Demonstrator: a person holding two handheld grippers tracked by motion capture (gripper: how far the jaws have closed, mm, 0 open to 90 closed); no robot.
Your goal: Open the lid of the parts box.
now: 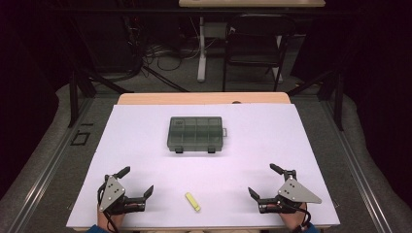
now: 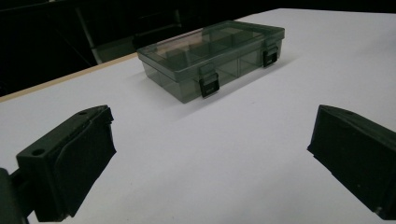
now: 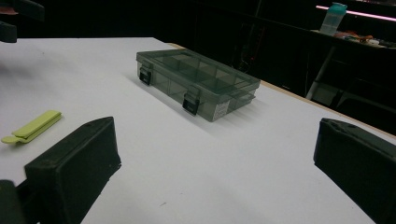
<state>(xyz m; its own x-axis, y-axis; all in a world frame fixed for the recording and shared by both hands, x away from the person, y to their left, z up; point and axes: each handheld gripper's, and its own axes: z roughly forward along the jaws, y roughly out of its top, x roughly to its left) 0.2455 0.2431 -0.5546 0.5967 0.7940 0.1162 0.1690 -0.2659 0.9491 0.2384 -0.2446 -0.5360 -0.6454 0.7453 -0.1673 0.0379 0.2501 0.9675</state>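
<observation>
Closed compartment box [image 1: 196, 133] mid-table, well apart from both open grippers.

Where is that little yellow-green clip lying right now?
In the high view the yellow-green clip lies flat on the white table near its front edge, between the left gripper and the right gripper, in front of the closed grey compartment box.

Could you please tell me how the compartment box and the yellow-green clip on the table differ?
The box is smoky grey and see-through; the clip is solid yellow-green. The box is a broad, raised case with compartments and two black latches, shut; the clip is a small, thin strip. The box sits mid-table, away from the grippers; the clip lies near the front edge, between the left gripper and the right gripper. Both rest flat on the white table, untouched.
</observation>
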